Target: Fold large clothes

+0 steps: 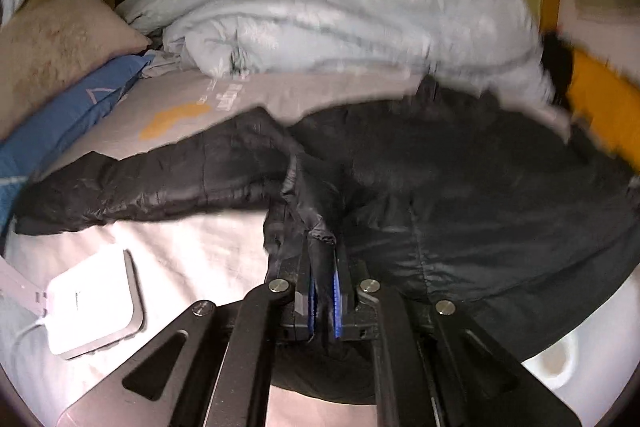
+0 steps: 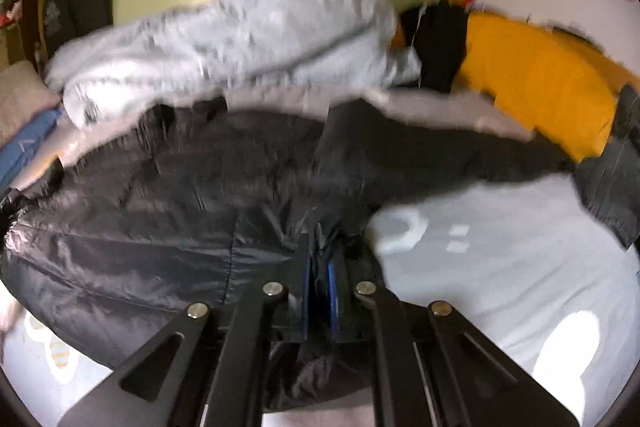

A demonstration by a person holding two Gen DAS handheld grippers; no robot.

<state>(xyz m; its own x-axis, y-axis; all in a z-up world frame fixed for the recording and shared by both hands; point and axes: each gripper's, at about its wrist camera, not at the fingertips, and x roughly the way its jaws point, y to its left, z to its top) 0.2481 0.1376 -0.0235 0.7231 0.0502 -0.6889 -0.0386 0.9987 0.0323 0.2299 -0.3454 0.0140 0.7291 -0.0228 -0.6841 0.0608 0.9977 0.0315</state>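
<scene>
A black puffer jacket [image 1: 460, 179] lies spread on the bed, one sleeve [image 1: 132, 183] stretched out to the left. My left gripper [image 1: 323, 267] is shut on a fold of the jacket's near edge, pinched between the blue pads. In the right wrist view the same jacket [image 2: 160, 219] fills the left and middle, with its other sleeve [image 2: 440, 151] reaching right. My right gripper [image 2: 319, 267] is shut on the jacket's near hem. Both views are blurred by motion.
A pale blue duvet [image 1: 340, 23] is heaped at the back of the bed. A beige pillow [image 1: 52, 47] and a blue pillow [image 1: 68, 119] lie at left. A white charger box [image 1: 94, 303] sits on the sheet. An orange cushion [image 2: 536, 79] lies at right.
</scene>
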